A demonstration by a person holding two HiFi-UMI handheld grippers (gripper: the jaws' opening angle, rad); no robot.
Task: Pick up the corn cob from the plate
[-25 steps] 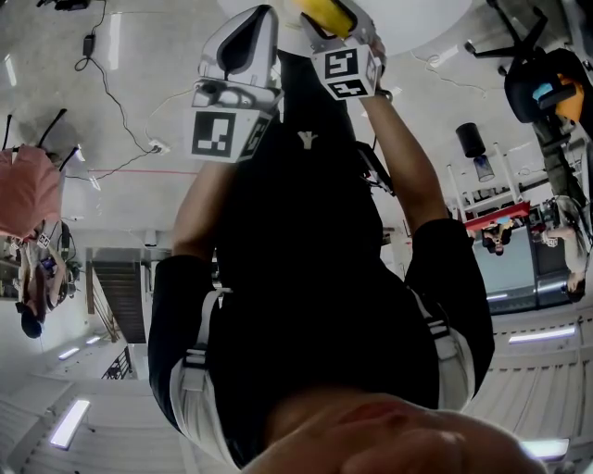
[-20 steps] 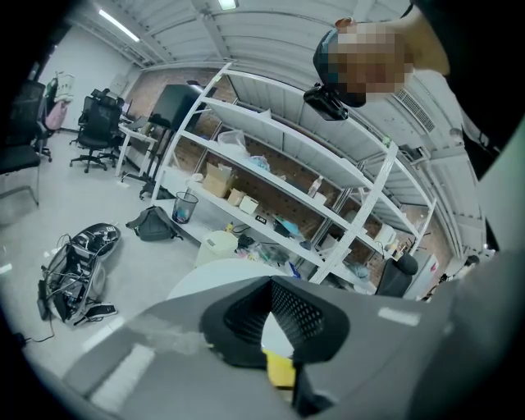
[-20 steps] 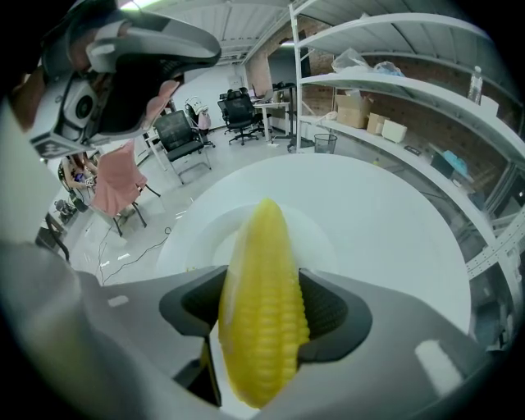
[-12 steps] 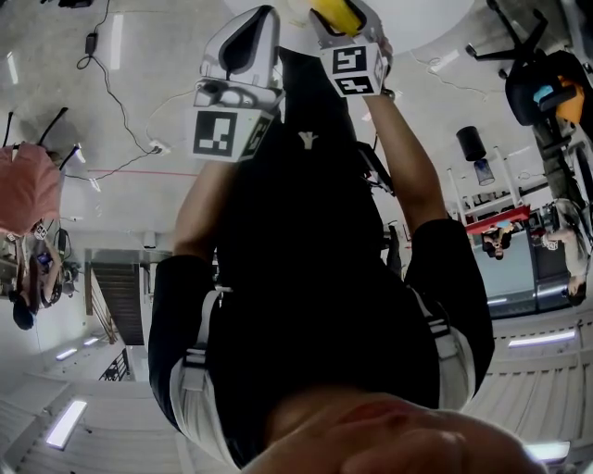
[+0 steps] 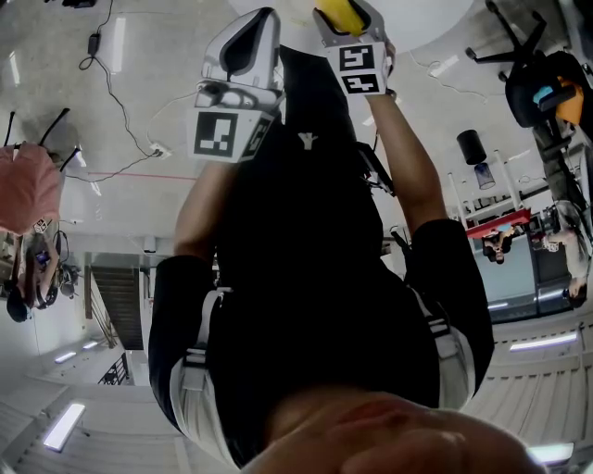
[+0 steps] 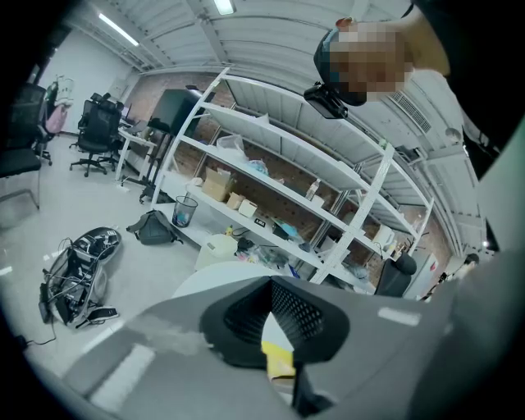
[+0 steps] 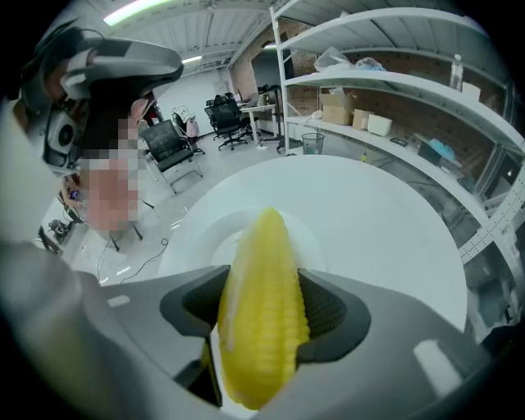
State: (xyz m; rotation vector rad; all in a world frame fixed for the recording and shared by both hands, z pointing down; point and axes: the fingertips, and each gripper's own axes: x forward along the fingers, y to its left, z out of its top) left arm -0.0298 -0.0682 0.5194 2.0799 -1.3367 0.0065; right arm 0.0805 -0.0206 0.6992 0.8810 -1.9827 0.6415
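Seen from the head view, both arms reach straight out from the black-clad torso [image 5: 315, 278] toward 12 o'clock. The bare left forearm [image 5: 206, 208] runs up to the left gripper [image 5: 261, 20] at about 11 o'clock, and the bare right forearm [image 5: 405, 162] rises to the right gripper [image 5: 345, 11] just past 12. The two tools are side by side and close together, the right one a little further out, each with its marker cube facing the camera (the left cube [image 5: 222, 134] sits lower in the frame than the right cube [image 5: 358, 69]). In the left gripper view the jaws meet at their tips, leaving only a thin wedge of daylight behind them, with nothing clamped; a small yellow scrap shows low in that wedge, and I cannot tell what it is. In the right gripper view the jaws are spread only as wide as the corn cob [image 7: 262, 308], which they pinch on both flanks with the black ribbed pads [image 7: 328, 312]. The cob stands lengthwise along the jaws, its pointed end toward 12 o'clock and its blunt end down at 6. Behind its tip lies the white plate [image 7: 193, 238], on the round white table [image 7: 377, 221]; whether the cob is clear of the plate cannot be read from this angle.
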